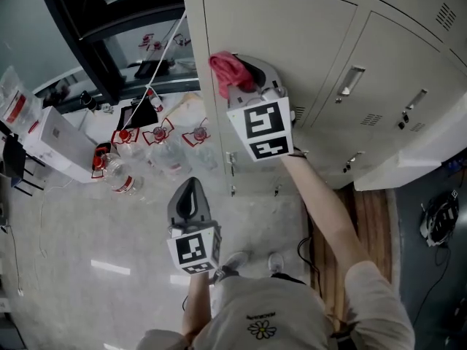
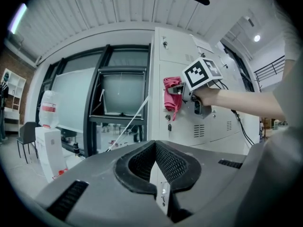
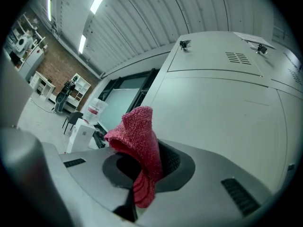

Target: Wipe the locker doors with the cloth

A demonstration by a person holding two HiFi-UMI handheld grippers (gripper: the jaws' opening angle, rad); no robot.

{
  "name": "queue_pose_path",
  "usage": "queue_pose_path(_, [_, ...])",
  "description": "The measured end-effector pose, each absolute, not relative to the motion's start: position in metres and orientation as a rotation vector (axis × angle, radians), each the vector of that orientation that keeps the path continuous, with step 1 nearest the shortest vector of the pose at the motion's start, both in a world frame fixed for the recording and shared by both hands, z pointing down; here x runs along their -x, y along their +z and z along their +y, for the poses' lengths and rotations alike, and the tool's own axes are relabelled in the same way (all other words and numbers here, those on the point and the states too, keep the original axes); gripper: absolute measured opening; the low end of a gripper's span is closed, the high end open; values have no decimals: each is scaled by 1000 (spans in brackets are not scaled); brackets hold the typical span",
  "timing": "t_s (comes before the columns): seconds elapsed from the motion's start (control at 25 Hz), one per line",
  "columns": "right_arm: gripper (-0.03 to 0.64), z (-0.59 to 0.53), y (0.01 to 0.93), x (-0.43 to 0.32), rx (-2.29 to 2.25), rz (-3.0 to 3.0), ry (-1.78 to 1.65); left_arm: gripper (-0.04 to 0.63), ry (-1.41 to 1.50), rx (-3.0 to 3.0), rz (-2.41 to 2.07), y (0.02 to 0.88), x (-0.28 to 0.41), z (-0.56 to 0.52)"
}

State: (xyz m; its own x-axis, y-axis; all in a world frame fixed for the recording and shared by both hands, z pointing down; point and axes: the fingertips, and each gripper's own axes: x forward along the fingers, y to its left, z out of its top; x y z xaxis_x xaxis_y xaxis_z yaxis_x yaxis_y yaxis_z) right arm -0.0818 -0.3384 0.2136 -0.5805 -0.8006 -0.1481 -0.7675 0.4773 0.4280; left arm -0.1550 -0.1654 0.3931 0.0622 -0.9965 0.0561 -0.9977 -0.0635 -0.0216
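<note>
Grey locker doors [image 1: 306, 35] ahead. My right tongs [image 1: 248, 75] clench the cloth [image 1: 226, 70] at one door. My left tongs [image 1: 191, 195] are closed and empty. I judge most wiping remains.

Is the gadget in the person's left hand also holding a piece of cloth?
No, the left gripper is shut and empty; only the right gripper holds the red cloth.

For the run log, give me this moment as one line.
right gripper: shut on red cloth, at locker door | left gripper: shut, empty | contact: unclear
</note>
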Motion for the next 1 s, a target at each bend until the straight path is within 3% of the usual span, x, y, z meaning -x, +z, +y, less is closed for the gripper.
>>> queue_pose_path(1.0, [31, -356, 216, -128, -1867, -2324, -627, 17, 88, -2423, -2011, 383, 94, -187])
